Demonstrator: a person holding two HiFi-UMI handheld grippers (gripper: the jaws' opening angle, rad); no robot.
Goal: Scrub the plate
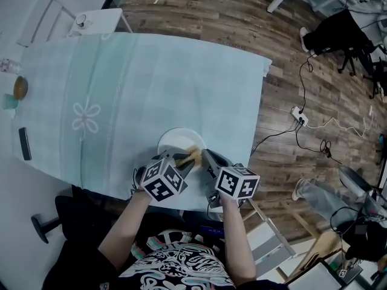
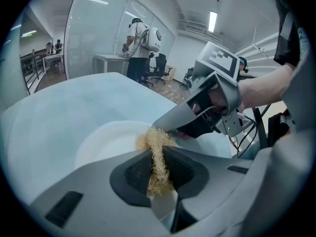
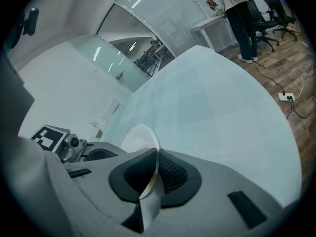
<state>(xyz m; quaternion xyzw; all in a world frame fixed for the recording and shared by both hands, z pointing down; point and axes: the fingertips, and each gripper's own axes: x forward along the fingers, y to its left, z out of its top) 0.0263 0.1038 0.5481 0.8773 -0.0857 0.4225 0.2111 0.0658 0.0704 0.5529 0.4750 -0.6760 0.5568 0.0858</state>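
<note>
The bench (image 1: 151, 71), draped in pale teal, fills most of the head view. The white plate (image 1: 172, 139) lies on it close to the near edge, right in front of the person. The right tongs (image 3: 154, 174) are pinched thin on the plate's rim, which runs up between the pads, so they act as the anchor. The left tongs (image 2: 158, 168) are clamped narrow on a tuft of straw-coloured scrubber (image 2: 155, 144). Its frayed end pokes out past the tips, over the plate's near side and just beside the right tongs. I cannot tell whether the fibres press on the surface. The scrubbing looks under way or about to start. To do it well, the rim grip should stay firm so the plate does not skate on the cloth. The tuft alone should bear on the plate, not the hard tips. Small circles working in from the rim would suit, with modest pressure, since so little fibre could drag out of the pads.
</note>
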